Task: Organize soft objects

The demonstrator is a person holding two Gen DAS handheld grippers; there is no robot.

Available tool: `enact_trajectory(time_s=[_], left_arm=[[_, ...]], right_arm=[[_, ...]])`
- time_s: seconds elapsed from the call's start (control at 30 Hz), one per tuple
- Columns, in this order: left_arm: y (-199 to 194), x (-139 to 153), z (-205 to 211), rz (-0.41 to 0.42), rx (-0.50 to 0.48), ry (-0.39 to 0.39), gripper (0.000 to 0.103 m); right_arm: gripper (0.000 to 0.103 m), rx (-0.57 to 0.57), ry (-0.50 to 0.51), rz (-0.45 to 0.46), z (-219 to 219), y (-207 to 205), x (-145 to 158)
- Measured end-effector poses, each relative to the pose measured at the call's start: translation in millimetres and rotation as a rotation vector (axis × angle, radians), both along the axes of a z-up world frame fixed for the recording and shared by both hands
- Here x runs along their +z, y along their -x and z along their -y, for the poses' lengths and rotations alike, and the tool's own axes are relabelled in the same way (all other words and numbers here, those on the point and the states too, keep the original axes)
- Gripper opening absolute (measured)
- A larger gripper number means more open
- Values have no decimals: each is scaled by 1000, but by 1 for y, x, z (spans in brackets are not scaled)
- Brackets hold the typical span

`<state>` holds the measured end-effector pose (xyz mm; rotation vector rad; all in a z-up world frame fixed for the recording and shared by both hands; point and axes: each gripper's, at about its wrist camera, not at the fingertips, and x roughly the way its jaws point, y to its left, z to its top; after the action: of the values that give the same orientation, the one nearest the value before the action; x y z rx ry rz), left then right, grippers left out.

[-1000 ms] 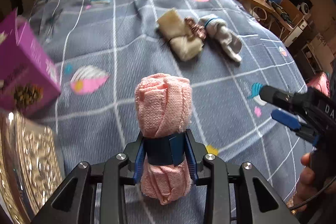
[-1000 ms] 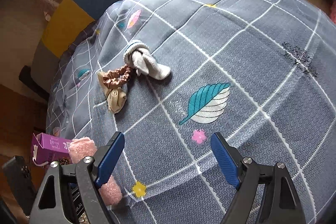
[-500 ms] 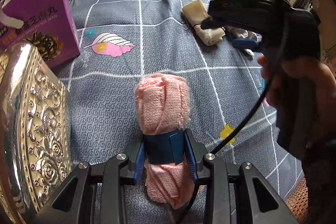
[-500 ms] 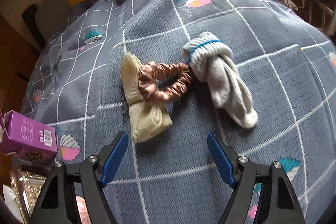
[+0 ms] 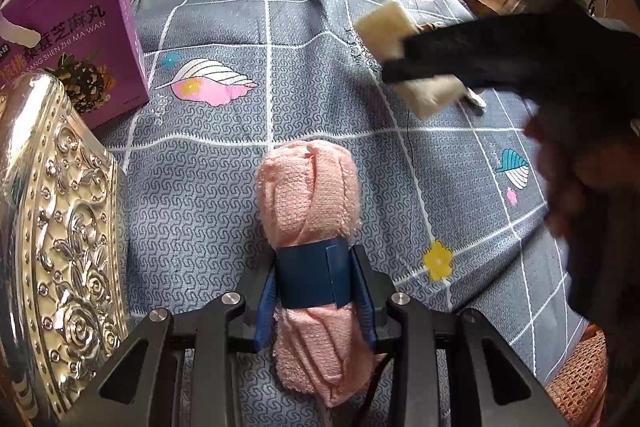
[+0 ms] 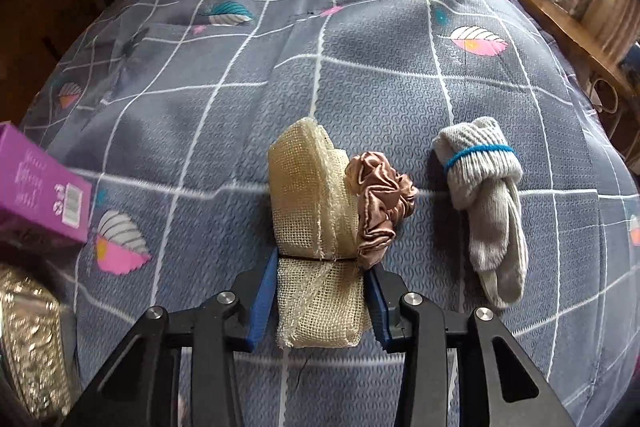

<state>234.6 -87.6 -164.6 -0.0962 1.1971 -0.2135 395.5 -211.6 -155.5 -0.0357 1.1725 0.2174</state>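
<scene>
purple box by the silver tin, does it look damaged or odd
Yes. The purple box beside the silver tin has a ragged, torn top edge showing white cardboard, and its flap stands open. It sits on the bedspread, otherwise intact.

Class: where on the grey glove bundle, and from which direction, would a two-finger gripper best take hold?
Grip the grey glove bundle at its thick knotted top, just below the blue band, from above with one finger on each side. That end looks compact; the limp lower part would likely flop.
</scene>
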Motion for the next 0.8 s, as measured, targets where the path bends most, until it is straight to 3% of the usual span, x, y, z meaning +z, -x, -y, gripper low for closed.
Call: enact_trajectory(time_s=[0.13, 0.27, 0.5, 0.57, 0.63, 0.67, 0.73, 0.8], left_arm=[[1, -1, 6, 15, -10, -20, 34], [2, -1, 17, 37, -28, -53, 34], [3, 2, 14, 61, -48, -73, 34], [6, 3, 11, 57, -44, -64, 34], [9, 4, 8, 55, -41, -61, 34], [10, 3, 8, 53, -42, -59, 34], [13, 3, 8, 59, -46, -62, 34], [14, 3, 9, 58, -49, -63, 34]], right_arm=[[42, 29, -15, -61, 13, 45, 0], [42, 29, 48, -121, 27, 89, -20], [49, 2, 0, -66, 40, 112, -25], [55, 3, -79, -78, 47, 114, -21], [55, -34, -350, -112, 68, 112, -11], [59, -72, -439, -84, 81, 112, -4], [85, -171, -480, -12, 105, 114, 6], [84, -281, -473, 9, 128, 117, 6]])
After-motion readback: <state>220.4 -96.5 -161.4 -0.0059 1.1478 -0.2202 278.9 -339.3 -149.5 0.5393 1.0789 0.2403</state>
